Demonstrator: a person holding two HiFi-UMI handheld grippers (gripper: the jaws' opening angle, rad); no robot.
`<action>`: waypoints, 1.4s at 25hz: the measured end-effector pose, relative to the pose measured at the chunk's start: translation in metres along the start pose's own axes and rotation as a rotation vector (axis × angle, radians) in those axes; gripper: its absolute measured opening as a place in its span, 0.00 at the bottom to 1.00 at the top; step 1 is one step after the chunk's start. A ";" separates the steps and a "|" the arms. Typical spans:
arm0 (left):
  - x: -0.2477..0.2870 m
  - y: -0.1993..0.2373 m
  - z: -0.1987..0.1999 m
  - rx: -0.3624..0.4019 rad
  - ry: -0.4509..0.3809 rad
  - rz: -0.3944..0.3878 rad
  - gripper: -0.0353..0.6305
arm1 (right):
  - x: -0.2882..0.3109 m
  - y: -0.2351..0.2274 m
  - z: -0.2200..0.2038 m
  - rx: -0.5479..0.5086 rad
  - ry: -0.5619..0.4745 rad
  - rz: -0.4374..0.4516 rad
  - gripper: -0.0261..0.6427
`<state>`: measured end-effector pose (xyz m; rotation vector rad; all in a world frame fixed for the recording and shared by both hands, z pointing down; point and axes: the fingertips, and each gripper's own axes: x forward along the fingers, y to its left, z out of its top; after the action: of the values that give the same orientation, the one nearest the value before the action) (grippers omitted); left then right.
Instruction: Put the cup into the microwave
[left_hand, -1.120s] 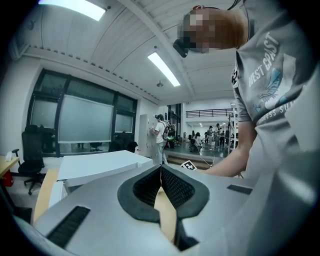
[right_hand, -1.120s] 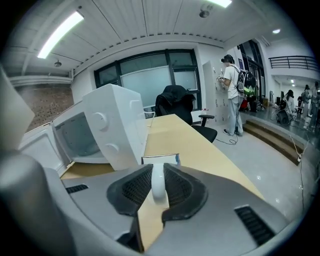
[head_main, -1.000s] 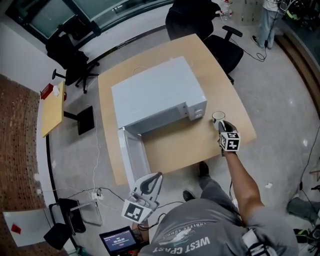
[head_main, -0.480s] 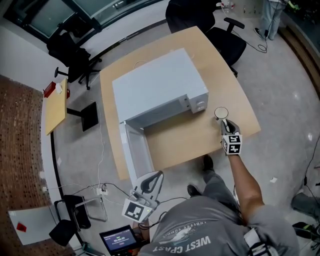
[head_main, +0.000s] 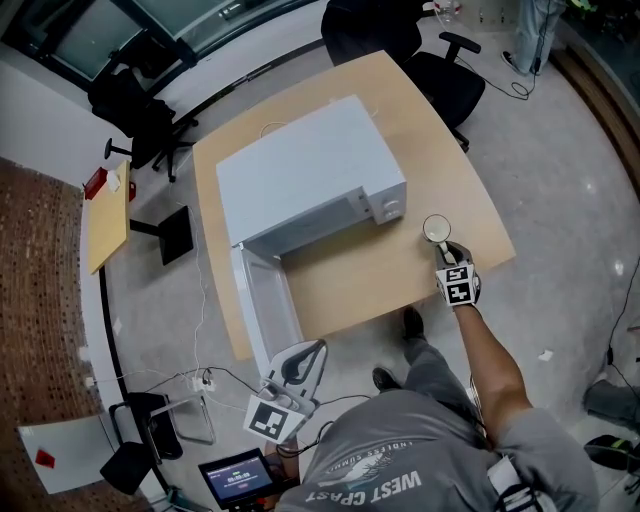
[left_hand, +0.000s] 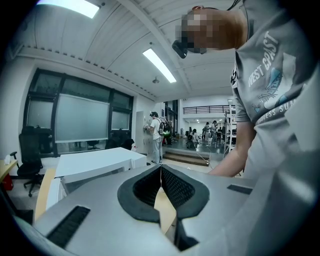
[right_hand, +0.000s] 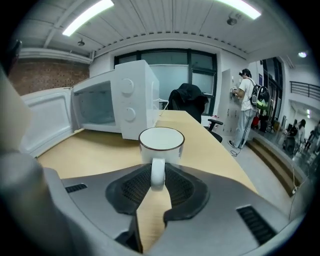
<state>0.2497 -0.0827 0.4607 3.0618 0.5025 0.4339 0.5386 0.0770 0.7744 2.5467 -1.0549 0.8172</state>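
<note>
On the right side of the tan table (head_main: 440, 150), close to its near edge, the white cup (head_main: 437, 229) is standing upright with its dark-rimmed mouth facing up and its handle pointing back toward the person. Behind it the right gripper (head_main: 447, 251) is reaching in low and tilting downward, and the handle is sitting between its two dark pads. Its jaws have just been opening; they are standing partly apart with a pad close on each side of the handle, flanking it and not clamping it, and the cup is resting on the table. To the cup's left the white microwave (head_main: 305, 175) is sitting across the middle of the table, its two knobs facing the cup's side. The microwave door (head_main: 268, 308) is hanging wide open past the table's near edge, and the right gripper view is showing the lit, bare cavity behind it. Well apart from all this, the left gripper (left_hand: 161, 172) is hovering low beside the person's body, off the table and near the open door. Its fingers are pressing together at the tips, with nothing between them. A small screen (head_main: 238, 480) is glowing on the floor side below it. Two black office chairs (head_main: 135, 100) are standing beyond the table's far corners, and other people are standing in the distance.
</note>
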 end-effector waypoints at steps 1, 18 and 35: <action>0.001 -0.001 0.000 -0.001 -0.001 -0.001 0.09 | 0.001 0.000 0.000 -0.017 0.012 0.000 0.18; 0.000 -0.012 0.003 0.008 -0.002 -0.001 0.09 | -0.006 0.003 0.029 0.075 -0.021 0.045 0.14; -0.074 -0.003 0.019 0.039 -0.087 0.048 0.09 | -0.124 0.104 0.133 -0.055 -0.188 0.184 0.14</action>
<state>0.1863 -0.1025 0.4219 3.1194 0.4403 0.2932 0.4462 0.0160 0.5964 2.5469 -1.3657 0.5904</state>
